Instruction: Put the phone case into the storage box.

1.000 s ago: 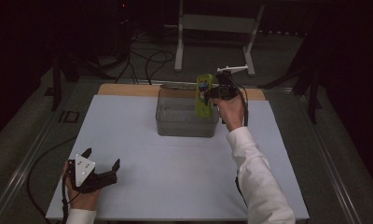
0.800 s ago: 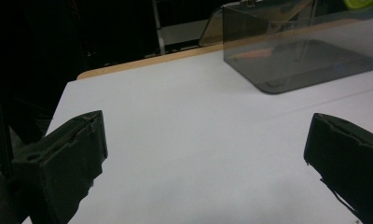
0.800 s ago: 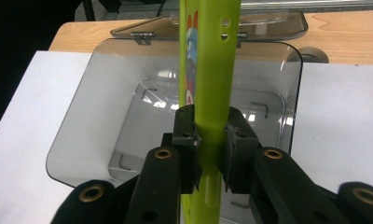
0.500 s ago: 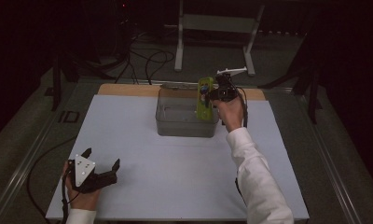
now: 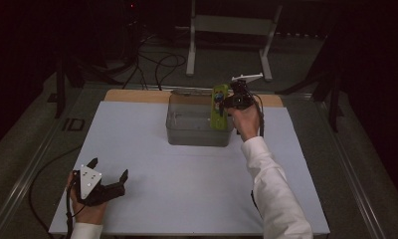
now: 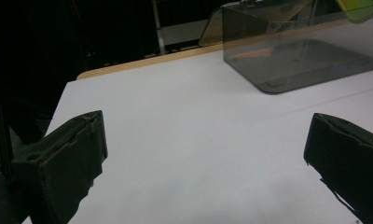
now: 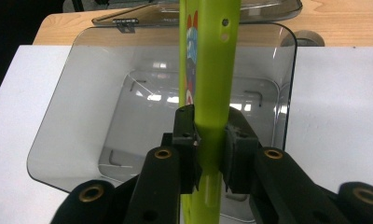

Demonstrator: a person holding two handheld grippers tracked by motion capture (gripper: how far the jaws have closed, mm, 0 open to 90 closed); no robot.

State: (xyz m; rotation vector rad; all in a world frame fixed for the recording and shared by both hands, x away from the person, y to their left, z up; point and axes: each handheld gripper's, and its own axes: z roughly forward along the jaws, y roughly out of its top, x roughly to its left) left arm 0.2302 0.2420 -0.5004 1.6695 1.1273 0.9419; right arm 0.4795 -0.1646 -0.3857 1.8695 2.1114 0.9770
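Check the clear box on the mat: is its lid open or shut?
Open. The clear box shows its bare inside from above, and its lid lies hinged back behind it.

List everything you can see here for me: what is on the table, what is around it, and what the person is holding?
Clear box: one, smoky grey see-through plastic, far middle of the white sheet, open at the top.
Box lid: one, same grey plastic, lying behind the box on the wooden edge.
Green item: one, lime green flat piece with a colourful print, held upright over the box.
White sheet: one, covering the tabletop.
Wooden board: one, light brown strip along the far edge.
Metal stand: one, pale grey, on the floor behind the table.
Cables: several, black, on the floor behind.
Left gripper: one, black, jaws wide apart, near left corner of the sheet.
Right gripper: one, black, jaws clamped on the green item.
Sleeves: two, white.
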